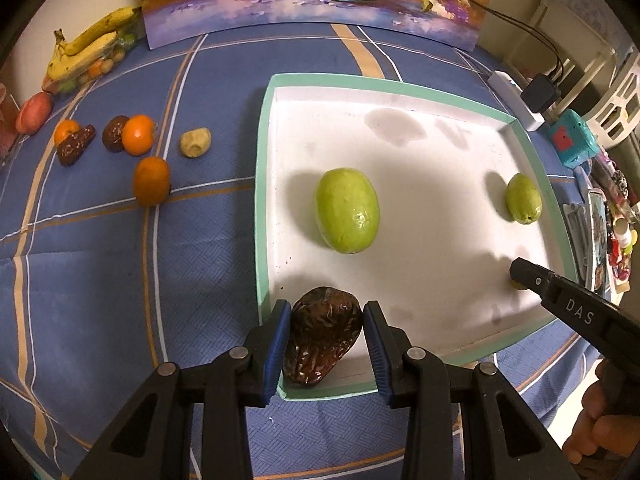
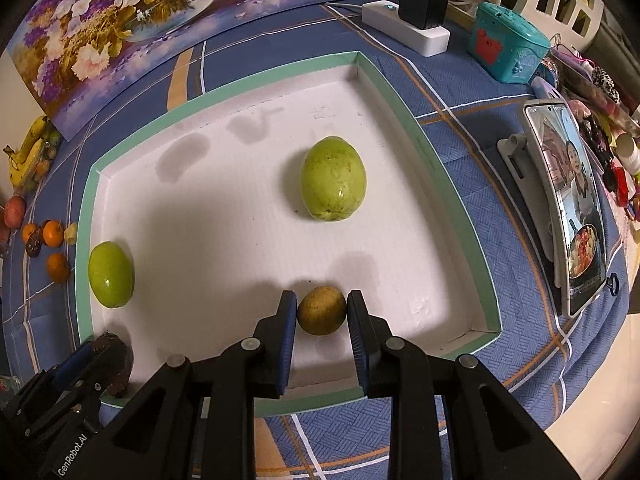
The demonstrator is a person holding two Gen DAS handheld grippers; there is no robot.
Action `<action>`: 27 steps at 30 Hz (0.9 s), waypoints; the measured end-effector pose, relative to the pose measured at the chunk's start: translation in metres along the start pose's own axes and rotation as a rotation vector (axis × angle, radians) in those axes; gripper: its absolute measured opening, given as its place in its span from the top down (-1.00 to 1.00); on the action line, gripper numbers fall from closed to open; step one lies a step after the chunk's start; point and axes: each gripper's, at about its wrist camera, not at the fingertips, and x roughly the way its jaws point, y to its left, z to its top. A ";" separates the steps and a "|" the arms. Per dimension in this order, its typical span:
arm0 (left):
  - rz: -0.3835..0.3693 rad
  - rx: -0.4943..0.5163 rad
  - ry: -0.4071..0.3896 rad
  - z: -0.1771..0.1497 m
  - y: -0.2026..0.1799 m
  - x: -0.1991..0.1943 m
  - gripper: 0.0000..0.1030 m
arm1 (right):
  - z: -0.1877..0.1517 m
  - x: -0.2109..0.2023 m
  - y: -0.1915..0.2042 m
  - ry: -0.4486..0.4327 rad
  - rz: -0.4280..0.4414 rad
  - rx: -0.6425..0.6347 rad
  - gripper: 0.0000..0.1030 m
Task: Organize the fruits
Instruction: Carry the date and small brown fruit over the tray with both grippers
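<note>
1. Nearest the left camera: left gripper (image 1: pixel 326 344) over the tray's (image 1: pixel 262 184) near-left corner, blue pads flanking a wrinkled brown fruit (image 1: pixel 322 338); left pad touching, a thin gap at the right pad, so clamped or just let go cannot be told.
2. Right gripper (image 2: pixel 322 316) low inside the near edge, fingers parted around a small round tan fruit (image 2: pixel 322 310), slight gaps both sides; seemingly resting on the floor.
3. Already in the tray: two green fruits, a large one (image 1: pixel 347 210) mid-floor, a smaller one (image 1: pixel 523 198) by the far wall.
4. Likely step: setting down. Next: widen both, lift straight up, avoid rolling either piece.
5. Waiting on the blue cloth (image 1: pixel 120 280) left of the tray: oranges (image 1: pixel 138 134), dark pieces (image 1: pixel 76 144), a pale lump (image 1: pixel 195 142), a red fruit (image 1: pixel 34 112), bananas (image 1: pixel 92 46).
6. Obstacles: tray wall between cloth and floor; phone (image 2: pixel 568 204) and clutter just right of the tray.
</note>
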 end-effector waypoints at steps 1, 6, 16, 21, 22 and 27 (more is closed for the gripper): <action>0.005 0.000 0.001 0.000 0.000 0.000 0.23 | 0.000 0.000 0.000 0.000 -0.001 -0.001 0.48; 0.008 0.004 0.007 0.001 0.003 -0.003 0.22 | 0.000 -0.001 0.001 -0.002 -0.006 -0.007 0.48; -0.006 -0.005 -0.016 -0.001 0.006 -0.018 0.22 | 0.000 -0.011 0.001 -0.028 -0.031 -0.010 0.36; -0.011 -0.008 -0.033 -0.002 0.010 -0.028 0.21 | -0.003 -0.020 0.005 -0.046 -0.026 -0.024 0.36; -0.012 -0.008 -0.036 -0.002 0.011 -0.029 0.21 | -0.004 -0.022 0.005 -0.049 -0.026 -0.028 0.36; -0.012 -0.009 -0.041 -0.001 0.011 -0.032 0.21 | -0.007 -0.026 0.009 -0.051 -0.025 -0.043 0.36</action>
